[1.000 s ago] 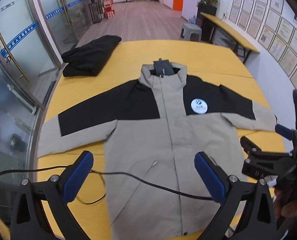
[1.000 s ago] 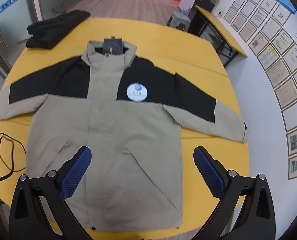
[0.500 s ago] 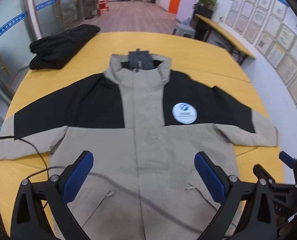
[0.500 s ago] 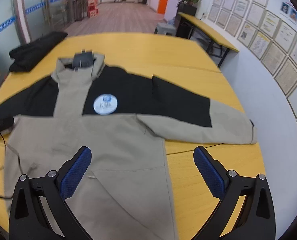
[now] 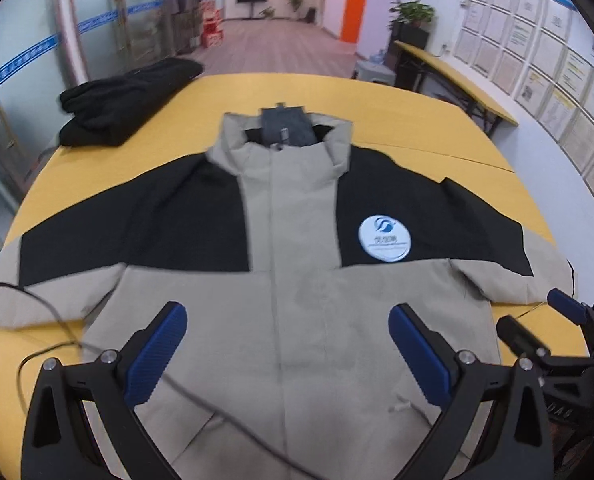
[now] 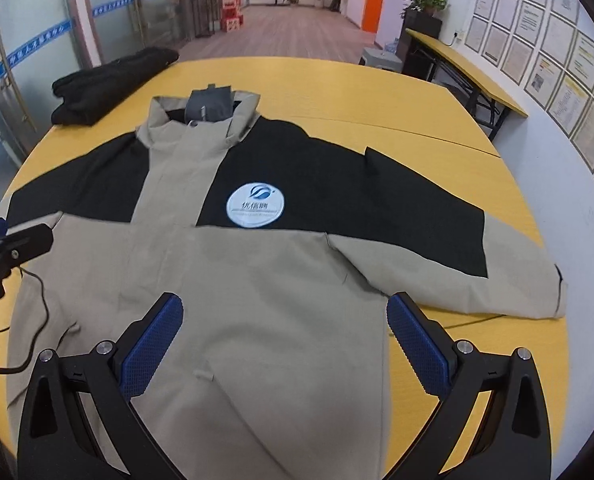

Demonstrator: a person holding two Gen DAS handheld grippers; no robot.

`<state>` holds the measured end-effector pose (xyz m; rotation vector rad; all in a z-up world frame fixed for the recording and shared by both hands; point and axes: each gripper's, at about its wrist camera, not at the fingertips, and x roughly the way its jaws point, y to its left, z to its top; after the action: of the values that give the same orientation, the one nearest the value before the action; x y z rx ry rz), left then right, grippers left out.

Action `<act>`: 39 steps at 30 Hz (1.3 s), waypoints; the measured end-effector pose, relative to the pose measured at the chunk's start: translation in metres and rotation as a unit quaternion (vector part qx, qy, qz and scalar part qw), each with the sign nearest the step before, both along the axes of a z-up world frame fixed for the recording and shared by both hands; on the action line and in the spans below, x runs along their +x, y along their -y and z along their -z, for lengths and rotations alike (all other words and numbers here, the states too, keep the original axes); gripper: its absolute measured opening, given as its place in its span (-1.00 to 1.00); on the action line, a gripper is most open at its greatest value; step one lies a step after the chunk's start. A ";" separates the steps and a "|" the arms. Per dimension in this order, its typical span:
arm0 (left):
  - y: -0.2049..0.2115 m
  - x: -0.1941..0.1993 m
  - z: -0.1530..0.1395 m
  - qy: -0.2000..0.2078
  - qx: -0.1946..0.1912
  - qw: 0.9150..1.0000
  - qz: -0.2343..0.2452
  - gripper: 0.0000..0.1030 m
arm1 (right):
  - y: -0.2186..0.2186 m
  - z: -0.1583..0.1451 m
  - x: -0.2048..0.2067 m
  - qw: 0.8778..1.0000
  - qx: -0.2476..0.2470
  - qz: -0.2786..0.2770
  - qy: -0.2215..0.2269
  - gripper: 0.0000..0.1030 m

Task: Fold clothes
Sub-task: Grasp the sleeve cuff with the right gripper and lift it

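A beige and black hooded jacket (image 5: 297,280) lies flat, front up, sleeves spread, on the yellow table (image 5: 397,120). It has a round white logo on the chest. It also shows in the right wrist view (image 6: 257,288). My left gripper (image 5: 287,344) is open and empty, hovering over the jacket's lower front. My right gripper (image 6: 285,336) is open and empty, over the jacket's lower right part near the right sleeve (image 6: 477,264). The right gripper also shows in the left wrist view (image 5: 537,328) at the right edge.
A folded black garment (image 5: 125,108) lies at the table's far left corner. A thin black cable (image 5: 49,312) runs across the left sleeve and hem. A second yellow table (image 6: 465,72) and a wall of framed papers stand to the right.
Both grippers have moved lower and closer over the jacket, and both views have shifted so the jacket sits more centred. The jaws stay open.
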<state>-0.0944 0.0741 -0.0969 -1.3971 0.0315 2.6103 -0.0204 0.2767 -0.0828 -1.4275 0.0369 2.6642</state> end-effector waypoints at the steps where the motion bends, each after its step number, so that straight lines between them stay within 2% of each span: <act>1: -0.011 -0.008 0.007 -0.006 0.003 1.000 0.022 1.00 | -0.010 0.005 -0.003 1.000 -0.009 0.011 -0.011 0.99; 4: -0.063 -0.034 0.027 -0.037 0.003 0.993 0.111 1.00 | -0.059 0.019 0.001 0.997 -0.017 0.058 -0.055 0.99; 7: -0.119 -0.056 0.042 -0.066 0.025 0.979 0.193 1.00 | -0.132 0.038 0.021 0.990 -0.006 0.110 -0.083 0.99; 9: -0.156 -0.072 0.055 -0.070 0.042 0.970 0.230 1.00 | -0.187 0.053 0.038 0.985 0.012 0.148 -0.087 1.00; 13: -0.216 -0.093 0.082 -0.084 0.058 0.958 0.268 1.00 | -0.292 0.077 0.070 0.970 0.038 0.224 -0.087 1.00; 16: -0.250 -0.100 0.101 -0.068 0.058 0.953 0.290 1.00 | -0.360 0.088 0.092 0.954 0.025 0.285 -0.086 1.00; 20: -0.282 -0.092 0.119 -0.064 0.037 0.943 0.324 1.00 | -0.422 0.107 0.102 0.941 0.004 0.332 -0.059 0.99; 22: -0.293 -0.088 0.125 -0.056 0.029 0.939 0.337 1.00 | -0.440 0.114 0.102 0.938 -0.014 0.343 -0.052 0.93; 24: -0.298 -0.089 0.126 -0.054 0.027 0.938 0.342 1.00 | -0.452 0.118 0.100 0.936 -0.029 0.347 -0.054 0.79; 26: -0.302 -0.090 0.128 -0.051 0.024 0.937 0.345 1.00 | -0.456 0.116 0.095 0.937 -0.016 0.346 -0.051 0.72; 28: -0.305 -0.089 0.133 -0.044 0.014 0.937 0.346 1.00 | -0.460 0.113 0.092 0.937 -0.012 0.346 -0.052 0.55; 29: -0.308 -0.089 0.134 -0.042 0.005 0.937 0.347 1.00 | -0.462 0.112 0.092 0.935 -0.006 0.351 -0.052 0.30; 30: -0.311 -0.089 0.135 -0.040 0.000 0.937 0.347 1.00 | -0.462 0.113 0.090 0.933 -0.001 0.357 -0.051 -0.06; 31: -0.313 -0.089 0.136 -0.038 -0.004 0.937 0.348 1.00 | -0.464 0.112 0.090 0.931 -0.001 0.362 -0.051 -0.24; 32: -0.313 -0.087 0.136 -0.037 -0.006 0.937 0.348 1.00 | -0.466 0.111 0.091 0.928 -0.004 0.368 -0.053 -0.50; 33: -0.315 -0.087 0.136 -0.035 -0.011 0.937 0.347 1.00 | -0.469 0.110 0.093 0.925 -0.021 0.374 -0.059 -0.62; 35: -0.317 -0.082 0.135 -0.038 -0.017 0.937 0.347 1.00 | -0.474 0.106 0.102 0.918 -0.051 0.384 -0.080 -0.82; 39: -0.316 -0.076 0.128 -0.056 -0.006 0.932 0.357 1.00 | -0.470 0.085 0.134 0.903 -0.071 0.400 -0.137 -0.93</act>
<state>-0.1701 0.3903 -0.2246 -0.9780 0.4777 2.0619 0.1134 0.7465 -0.1675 -0.7812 0.6939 2.1426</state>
